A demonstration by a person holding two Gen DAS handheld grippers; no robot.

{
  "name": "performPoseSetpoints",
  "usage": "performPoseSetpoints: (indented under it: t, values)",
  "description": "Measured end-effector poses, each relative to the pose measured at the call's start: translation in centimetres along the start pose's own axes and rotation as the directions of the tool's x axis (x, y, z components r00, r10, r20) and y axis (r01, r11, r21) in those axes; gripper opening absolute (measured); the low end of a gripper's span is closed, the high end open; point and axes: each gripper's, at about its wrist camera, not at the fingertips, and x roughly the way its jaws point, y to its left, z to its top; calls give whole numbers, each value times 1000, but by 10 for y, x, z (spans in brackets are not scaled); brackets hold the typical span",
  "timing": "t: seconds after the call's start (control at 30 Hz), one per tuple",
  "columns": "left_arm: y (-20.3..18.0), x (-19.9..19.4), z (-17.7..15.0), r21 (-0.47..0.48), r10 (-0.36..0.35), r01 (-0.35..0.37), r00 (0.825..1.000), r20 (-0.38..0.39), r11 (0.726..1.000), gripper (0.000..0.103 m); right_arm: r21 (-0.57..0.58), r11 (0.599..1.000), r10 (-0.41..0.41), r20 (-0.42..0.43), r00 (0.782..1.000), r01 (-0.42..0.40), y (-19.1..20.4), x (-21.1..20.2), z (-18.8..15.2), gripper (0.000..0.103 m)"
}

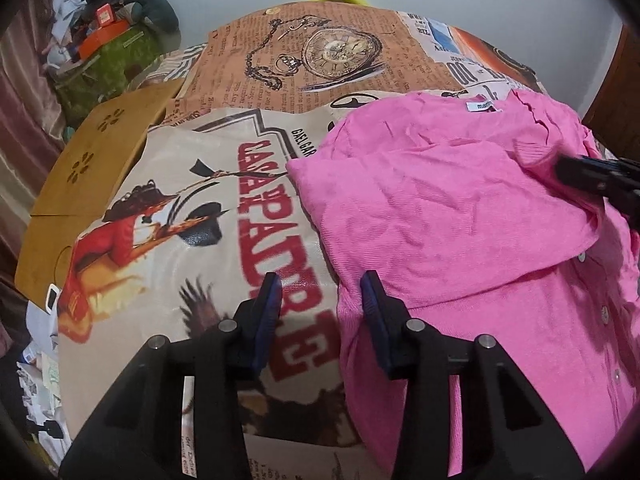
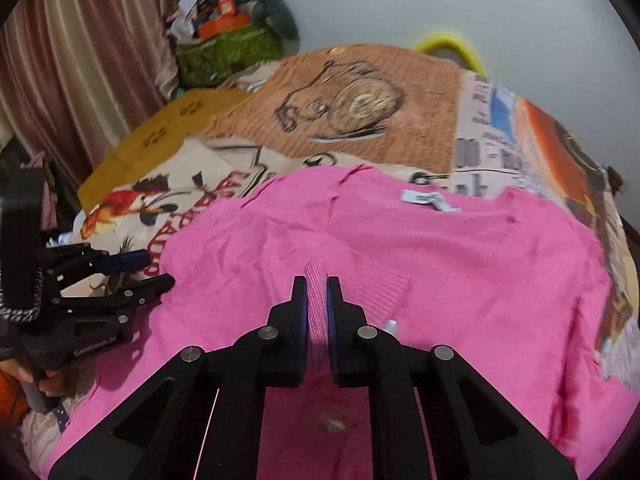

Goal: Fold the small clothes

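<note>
A pink buttoned cardigan (image 1: 460, 208) lies on a table under a printed cloth (image 1: 224, 208), with one sleeve folded across its body and its label at the far collar. My left gripper (image 1: 322, 292) is open and empty, its jaws straddling the cardigan's left edge. In the right wrist view the cardigan (image 2: 460, 264) fills the middle. My right gripper (image 2: 317, 280) is shut on the ribbed cuff (image 2: 316, 300) of the pink sleeve, holding it over the garment's middle. The right gripper also shows at the right edge of the left wrist view (image 1: 596, 178). The left gripper shows at left (image 2: 136, 270).
A brown cardboard sheet (image 1: 92, 168) lies at the table's left edge. A green bag heaped with clutter (image 2: 228, 36) stands by a pink curtain (image 2: 80, 60). A yellow hoop (image 2: 452, 46) rises behind the far table edge.
</note>
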Motion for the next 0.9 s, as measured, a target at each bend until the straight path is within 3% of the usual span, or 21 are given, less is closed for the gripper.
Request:
performPoseSetpoints:
  t: [0.23, 0.4, 0.6, 0.7, 0.83, 0.9]
  values:
    - [-7, -2, 1, 18, 55, -54, 998, -16, 998, 42, 125, 992, -11, -2, 1000, 11, -38, -25, -24, 8]
    - [-10, -10, 2, 25, 109, -108, 993, -36, 994, 51, 119, 991, -52, -13, 999, 53, -44, -46, -44, 8]
    - [-17, -34, -4, 14, 74, -73, 996, -58, 997, 55, 124, 989, -88, 20, 996, 85, -69, -96, -78, 9]
    - [-32, -49, -5, 47, 96, -95, 995, -27, 994, 59, 182, 977, -125, 43, 991, 115, -93, -123, -98, 23]
    - [-58, -68, -3, 98, 103, -106, 994, 36, 990, 72, 273, 940, -231, 73, 970, 203, -126, -157, -125, 62]
    - [-70, -74, -2, 112, 96, -102, 994, 58, 988, 75, 316, 918, -281, 88, 956, 241, -144, -171, -137, 63]
